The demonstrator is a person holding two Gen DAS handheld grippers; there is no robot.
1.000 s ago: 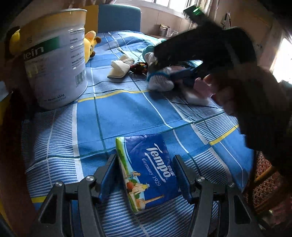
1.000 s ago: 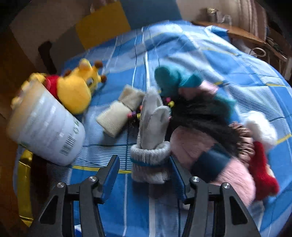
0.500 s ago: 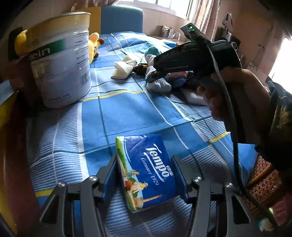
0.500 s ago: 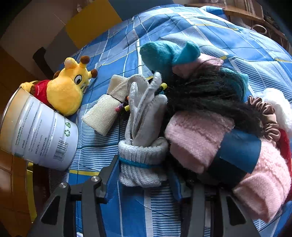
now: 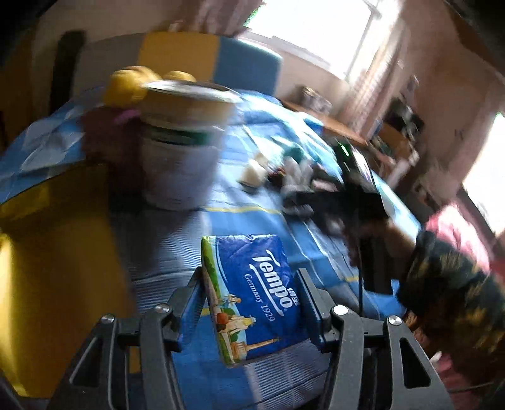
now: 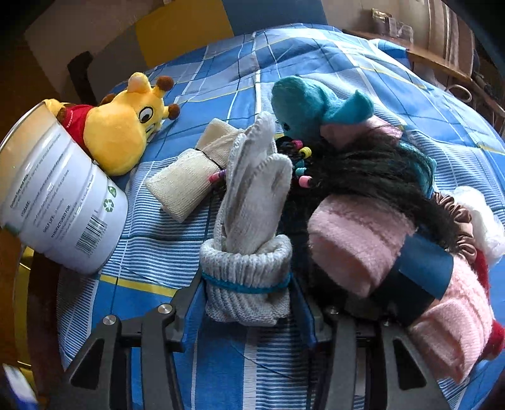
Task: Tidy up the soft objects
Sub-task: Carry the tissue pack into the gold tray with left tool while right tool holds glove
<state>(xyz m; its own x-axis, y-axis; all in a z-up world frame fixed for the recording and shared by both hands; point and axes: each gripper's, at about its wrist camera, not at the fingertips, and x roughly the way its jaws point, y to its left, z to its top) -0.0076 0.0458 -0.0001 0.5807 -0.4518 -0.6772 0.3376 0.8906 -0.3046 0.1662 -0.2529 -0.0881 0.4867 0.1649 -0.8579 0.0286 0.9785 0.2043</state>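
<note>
The left hand-held gripper [image 5: 249, 302] clamps a blue tissue pack [image 5: 252, 296], its jaws having just closed further. The right hand-held gripper [image 6: 247, 302] grips a grey glove [image 6: 249, 252] on the checked worktop [image 6: 151, 252].

Daylight is pouring through a window [image 5: 318, 38] at the upper right, curtains [image 5: 221, 15] are hanging beside it, and a wooden shelf [image 6: 419, 60] is running along the wall at right.

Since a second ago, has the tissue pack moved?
Yes. The tissue pack, clamped in the left gripper, has lifted off the blue checked cloth toward the white can.
</note>
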